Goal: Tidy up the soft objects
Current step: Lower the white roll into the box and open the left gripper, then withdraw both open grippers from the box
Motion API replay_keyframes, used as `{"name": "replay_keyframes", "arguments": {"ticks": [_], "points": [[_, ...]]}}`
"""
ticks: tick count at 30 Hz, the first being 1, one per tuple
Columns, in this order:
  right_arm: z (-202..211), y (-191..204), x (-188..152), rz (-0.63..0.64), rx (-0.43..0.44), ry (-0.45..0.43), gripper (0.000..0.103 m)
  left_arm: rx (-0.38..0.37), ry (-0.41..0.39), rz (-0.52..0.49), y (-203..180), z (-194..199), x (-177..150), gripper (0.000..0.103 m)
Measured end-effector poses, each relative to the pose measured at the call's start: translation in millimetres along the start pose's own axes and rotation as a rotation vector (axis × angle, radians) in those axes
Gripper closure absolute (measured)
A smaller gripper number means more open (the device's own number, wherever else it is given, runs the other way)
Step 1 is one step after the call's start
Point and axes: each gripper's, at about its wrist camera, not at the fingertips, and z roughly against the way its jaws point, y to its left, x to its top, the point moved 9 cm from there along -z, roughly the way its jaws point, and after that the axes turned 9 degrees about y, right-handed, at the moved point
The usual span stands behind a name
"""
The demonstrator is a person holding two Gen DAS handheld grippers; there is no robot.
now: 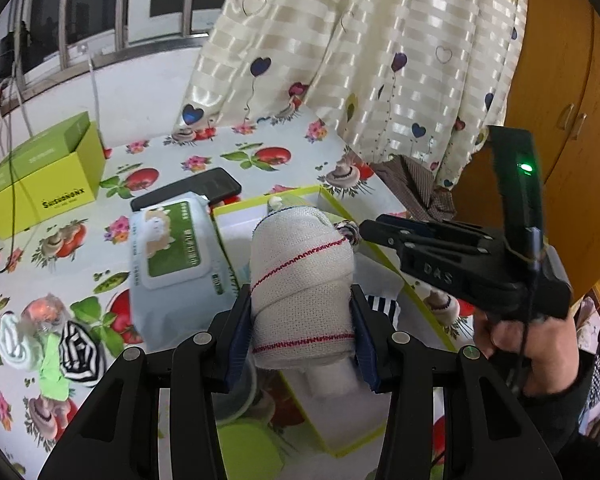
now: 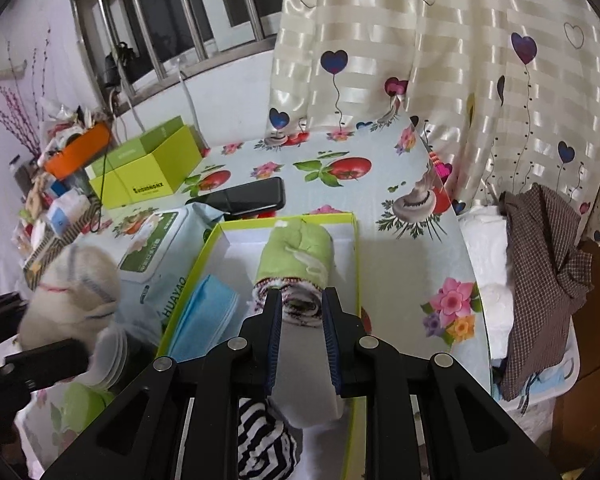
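The left gripper point(image 1: 302, 316) squeezes a rolled white cloth point(image 1: 302, 280), held up over the yellow-green box point(image 2: 354, 240). At three o'clock a hand point(image 1: 524, 344) holds the right gripper point(image 2: 301, 312). Its jaws stand narrow beside a green rolled towel point(image 2: 296, 260) in the box; I cannot tell if they pinch it. At nine o'clock lies a wipes pack point(image 1: 172, 252).

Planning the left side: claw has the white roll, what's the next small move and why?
Probably carry the white rolled towel with red stitching, clamped in the left claw, on over the yellow-rimmed box and lower it beside the green rolled cloth: the box floor there looks bare.
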Motion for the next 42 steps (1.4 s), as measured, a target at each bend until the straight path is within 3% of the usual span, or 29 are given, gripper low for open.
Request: {"name": "replay_keyframes", "arguments": {"ticks": [9,20,34,42], "points": [[18,-17,-3,-0.064,0.019,-0.052,0.084,-0.013,0.109,0.055,0,-49,13,0.057],[18,-21,-3,-0.075,0.033,-0.052,0.084,0.008,0.119,0.063,1,-77,26,0.053],[26,-7,-8,-0.033,0.008,-0.052,0.079,-0.053,0.06,0.065,-2,-40,21,0.051],[45,19,-33,-0.029,0.072,-0.072,0.079,-0.052,0.017,0.051,-2,-5,2,0.051]]}}
